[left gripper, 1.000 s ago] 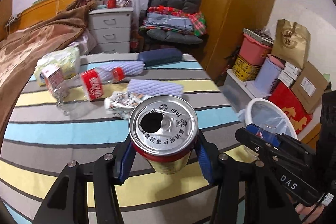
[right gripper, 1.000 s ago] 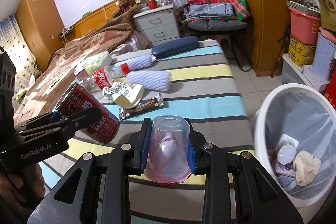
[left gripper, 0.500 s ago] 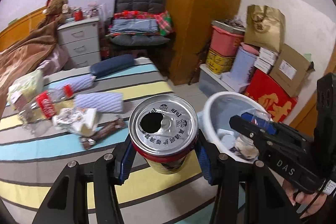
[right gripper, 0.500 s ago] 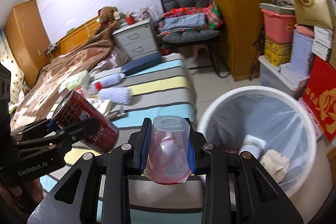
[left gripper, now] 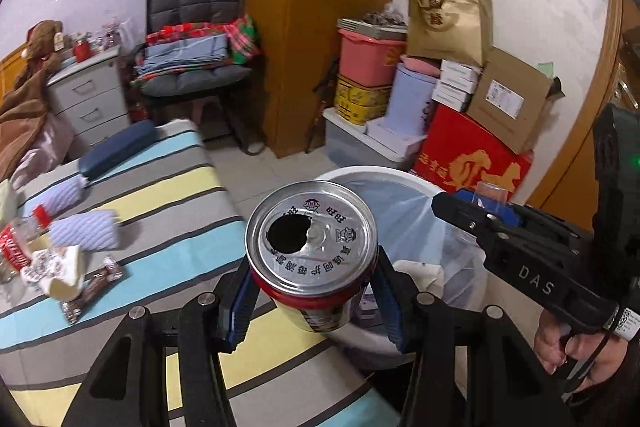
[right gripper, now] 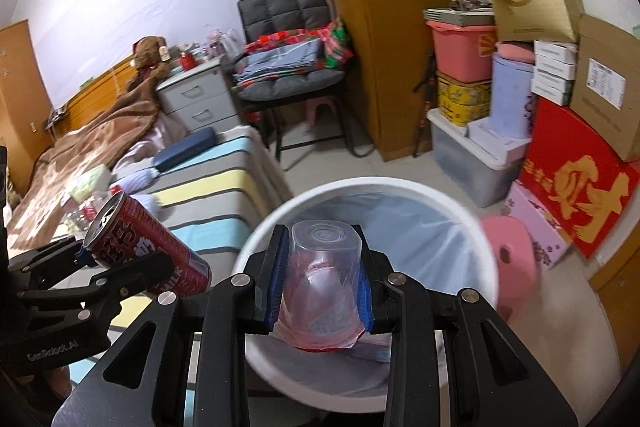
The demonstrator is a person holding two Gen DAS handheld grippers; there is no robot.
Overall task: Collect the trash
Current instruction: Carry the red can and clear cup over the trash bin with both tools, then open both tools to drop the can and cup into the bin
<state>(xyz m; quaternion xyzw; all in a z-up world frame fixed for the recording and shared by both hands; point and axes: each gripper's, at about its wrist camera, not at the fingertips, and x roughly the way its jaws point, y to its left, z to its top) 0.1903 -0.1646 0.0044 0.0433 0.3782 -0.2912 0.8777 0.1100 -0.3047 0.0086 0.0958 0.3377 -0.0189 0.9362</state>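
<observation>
Two handheld grippers, each carrying one piece of trash, meet over one white trash bin (right gripper: 280,227) beside a bed. The left gripper (left gripper: 312,297) has its blue-padded fingers (left gripper: 238,301) clenched on a red milk can (left gripper: 316,251), its opened silver top facing the camera, held at the bin's near rim where the mattress edge ends. The right gripper (right gripper: 320,281) grasps one clear plastic cup (right gripper: 324,279), upside down and smeared pink inside, directly above the bin's open mouth; from the left wrist view that gripper (left gripper: 486,205) reaches in from the right over the liner.

The bin (left gripper: 404,179), lined with a translucent bag, already holds some pale scraps, partly hidden. Trash waits on the striped bedsheet (left gripper: 168,227): one chocolate bar wrapper (left gripper: 92,287), one crumpled paper wrapper (left gripper: 56,267), and one plastic cola bottle (left gripper: 18,243) lying on its side at the frame's edge. Two rolled lavender towels (left gripper: 86,231) and one dark blue case (left gripper: 118,149) lie nearby.

The room is tight: a grey chair (right gripper: 288,75) piled with folded clothes, a wooden wardrobe (right gripper: 384,27), stacked boxes and tubs along the wall, and one pink stool (right gripper: 510,247) touching the bin's right side. Bare tiled floor shows between the bed's foot and the wardrobe.
</observation>
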